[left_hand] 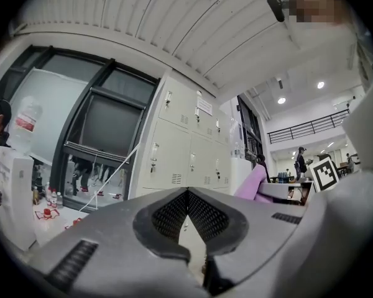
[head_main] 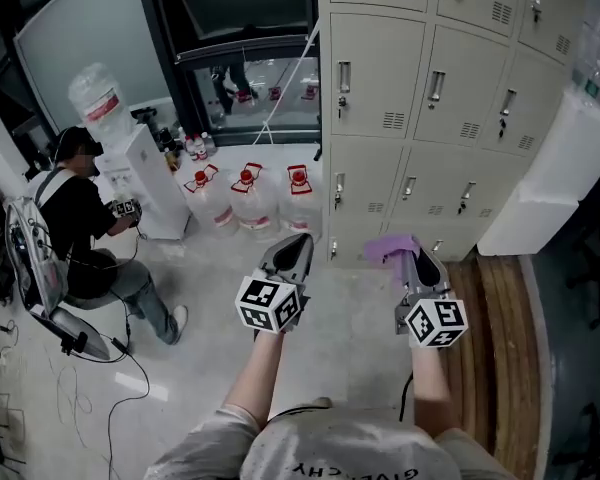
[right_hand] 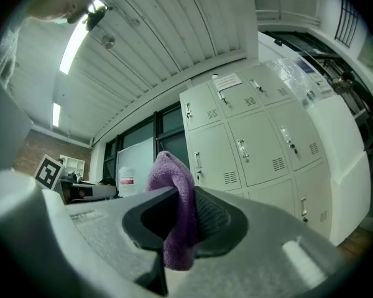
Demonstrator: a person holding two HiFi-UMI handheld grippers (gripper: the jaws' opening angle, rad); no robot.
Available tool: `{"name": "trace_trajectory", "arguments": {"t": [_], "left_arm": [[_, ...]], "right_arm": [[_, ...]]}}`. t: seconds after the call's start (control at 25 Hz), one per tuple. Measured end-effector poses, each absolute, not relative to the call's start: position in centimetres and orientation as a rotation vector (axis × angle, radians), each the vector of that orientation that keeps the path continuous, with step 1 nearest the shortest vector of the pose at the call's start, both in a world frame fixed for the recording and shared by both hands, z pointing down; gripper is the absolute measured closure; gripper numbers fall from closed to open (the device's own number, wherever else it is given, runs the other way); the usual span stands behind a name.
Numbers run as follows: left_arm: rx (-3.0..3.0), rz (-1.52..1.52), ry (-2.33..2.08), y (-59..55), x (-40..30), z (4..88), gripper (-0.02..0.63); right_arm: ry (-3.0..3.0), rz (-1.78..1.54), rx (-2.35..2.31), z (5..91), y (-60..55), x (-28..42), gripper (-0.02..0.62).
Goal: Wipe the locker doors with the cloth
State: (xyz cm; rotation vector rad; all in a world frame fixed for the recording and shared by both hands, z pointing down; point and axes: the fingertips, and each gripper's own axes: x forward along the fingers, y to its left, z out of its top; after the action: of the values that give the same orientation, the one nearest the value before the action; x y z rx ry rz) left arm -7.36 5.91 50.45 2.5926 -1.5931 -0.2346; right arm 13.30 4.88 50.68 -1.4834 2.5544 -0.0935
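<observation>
A bank of beige locker doors [head_main: 435,88] fills the upper right of the head view and stands ahead in both gripper views [left_hand: 174,148] [right_hand: 255,141]. My right gripper [head_main: 417,260] is shut on a purple cloth [head_main: 392,245] that sticks out past its tips [right_hand: 174,197], a little short of the bottom row of lockers. My left gripper [head_main: 298,250] is shut with nothing in it [left_hand: 188,194], held level with the right one, pointing at the lockers' left edge.
Water jugs with red caps [head_main: 248,196] stand on the floor left of the lockers. A seated person [head_main: 85,238] is at a water dispenser [head_main: 140,173] on the left. A white slab [head_main: 555,173] leans on the lockers at right. Cables [head_main: 100,378] trail across the floor.
</observation>
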Motion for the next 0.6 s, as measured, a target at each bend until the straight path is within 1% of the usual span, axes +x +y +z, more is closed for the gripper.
{"name": "trace_trajectory", "arguments": {"t": [0.24,0.6], "left_arm": [[2.606,-0.228,-1.575,-0.1,-9.2,49.5,0.607],[2.645,-0.280,-1.571,-9.3,-9.8,46.5,0.607]], "right_arm": [[2.554,-0.060,-1.472,49.5,-0.6,10.9,0.540],[2.549,-0.003,-1.435,46.7,-10.2,9.2,0.540]]}}
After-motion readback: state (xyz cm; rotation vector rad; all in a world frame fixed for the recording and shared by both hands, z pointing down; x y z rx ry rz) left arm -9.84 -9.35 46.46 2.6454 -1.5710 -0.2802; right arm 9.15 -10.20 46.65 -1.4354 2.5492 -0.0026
